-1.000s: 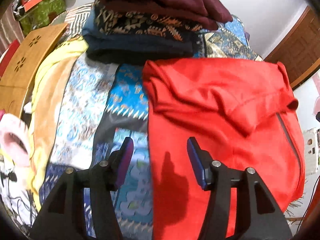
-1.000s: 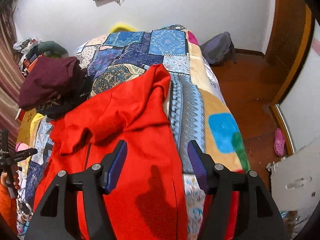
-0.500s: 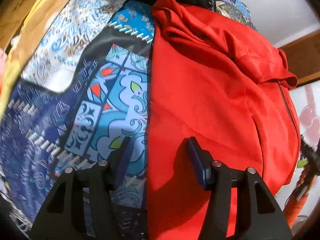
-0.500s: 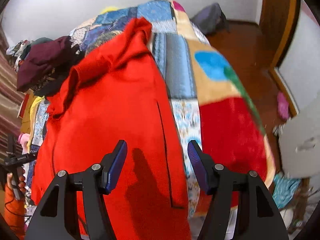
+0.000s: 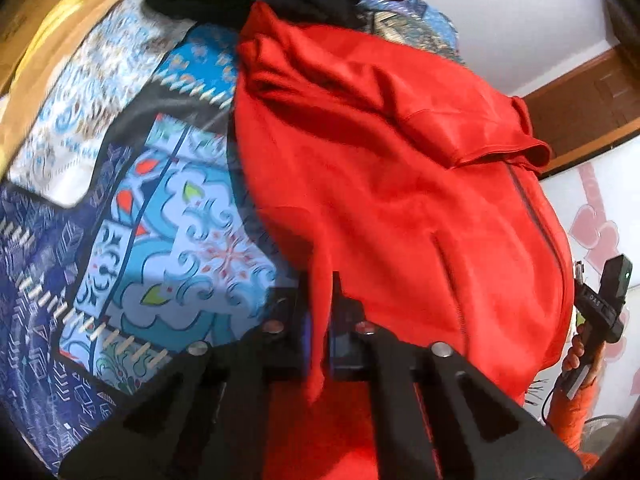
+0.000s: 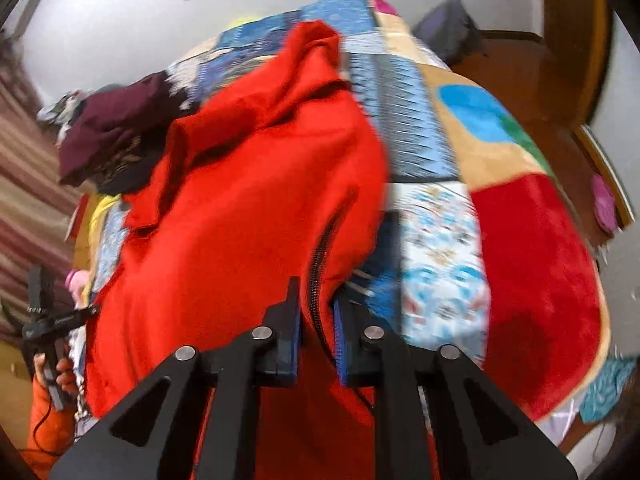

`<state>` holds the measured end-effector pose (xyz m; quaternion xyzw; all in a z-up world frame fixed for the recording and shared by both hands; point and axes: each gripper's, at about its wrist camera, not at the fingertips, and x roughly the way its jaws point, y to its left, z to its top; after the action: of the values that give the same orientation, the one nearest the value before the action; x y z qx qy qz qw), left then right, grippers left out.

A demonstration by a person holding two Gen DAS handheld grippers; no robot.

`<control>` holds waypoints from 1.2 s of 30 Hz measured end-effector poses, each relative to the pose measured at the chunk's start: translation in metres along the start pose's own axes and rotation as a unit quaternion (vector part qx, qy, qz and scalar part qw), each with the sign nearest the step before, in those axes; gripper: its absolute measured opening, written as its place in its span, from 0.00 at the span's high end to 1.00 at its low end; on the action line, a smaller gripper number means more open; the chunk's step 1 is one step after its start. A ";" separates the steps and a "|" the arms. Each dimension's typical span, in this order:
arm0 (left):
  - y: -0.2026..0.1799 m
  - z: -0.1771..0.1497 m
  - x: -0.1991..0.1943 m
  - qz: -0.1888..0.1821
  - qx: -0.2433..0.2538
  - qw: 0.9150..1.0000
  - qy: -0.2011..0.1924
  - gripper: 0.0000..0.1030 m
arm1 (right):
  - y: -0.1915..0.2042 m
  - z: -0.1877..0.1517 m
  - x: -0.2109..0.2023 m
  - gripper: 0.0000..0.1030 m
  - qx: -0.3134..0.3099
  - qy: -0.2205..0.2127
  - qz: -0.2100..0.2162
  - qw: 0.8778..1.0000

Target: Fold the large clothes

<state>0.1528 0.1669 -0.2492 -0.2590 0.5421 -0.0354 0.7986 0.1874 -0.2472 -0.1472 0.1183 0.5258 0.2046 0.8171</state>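
Observation:
A large red zip jacket (image 5: 400, 184) lies spread on a patchwork bedspread (image 5: 168, 216). My left gripper (image 5: 320, 300) is shut on the jacket's lower left hem, and the pinched cloth rises between the fingers. In the right wrist view the same red jacket (image 6: 240, 208) shows with its dark zipper (image 6: 320, 256). My right gripper (image 6: 316, 308) is shut on the jacket's hem at the zipper edge. The jacket's hood end lies far from both grippers, toward the stacked clothes.
A stack of folded dark and maroon clothes (image 6: 112, 140) sits at the far side of the bedspread (image 6: 500, 208). A yellow cloth (image 5: 60, 32) lies at the left edge. A wooden floor and a grey bag (image 6: 452, 28) are beyond the bed on the right.
Both grippers were open above the jacket's lower hem. They have come down and shut on the hem, left on the left corner, right at the zipper edge, and the cloth is lifting.

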 end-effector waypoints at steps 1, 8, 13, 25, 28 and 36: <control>-0.005 0.006 -0.005 0.001 0.008 1.000 -0.010 0.96 | 0.003 0.002 -0.001 0.89 -0.005 -0.007 0.004 1.000; -0.035 0.054 -0.053 -0.023 0.027 0.995 -0.097 0.96 | 0.022 0.052 -0.028 0.90 -0.019 -0.067 0.040 0.997; -0.023 0.094 -0.065 0.007 0.001 0.988 -0.154 0.96 | 0.018 0.087 -0.029 0.90 -0.022 -0.107 0.012 0.994; 0.026 0.114 0.030 0.110 -0.026 0.992 -0.057 0.95 | 0.003 0.102 0.052 0.81 -0.034 -0.042 -0.066 0.996; 0.017 0.108 0.024 0.120 0.002 0.991 -0.054 0.86 | 0.011 0.100 0.041 0.73 -0.061 -0.032 -0.086 0.994; 0.033 0.079 0.010 0.104 -0.022 0.993 -0.048 0.46 | -0.001 0.080 0.008 0.45 -0.056 -0.037 -0.076 0.995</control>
<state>0.2189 0.2215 -0.2503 -0.2201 0.5280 0.0721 0.8171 0.2633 -0.2425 -0.1202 0.0393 0.4907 0.1662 0.8544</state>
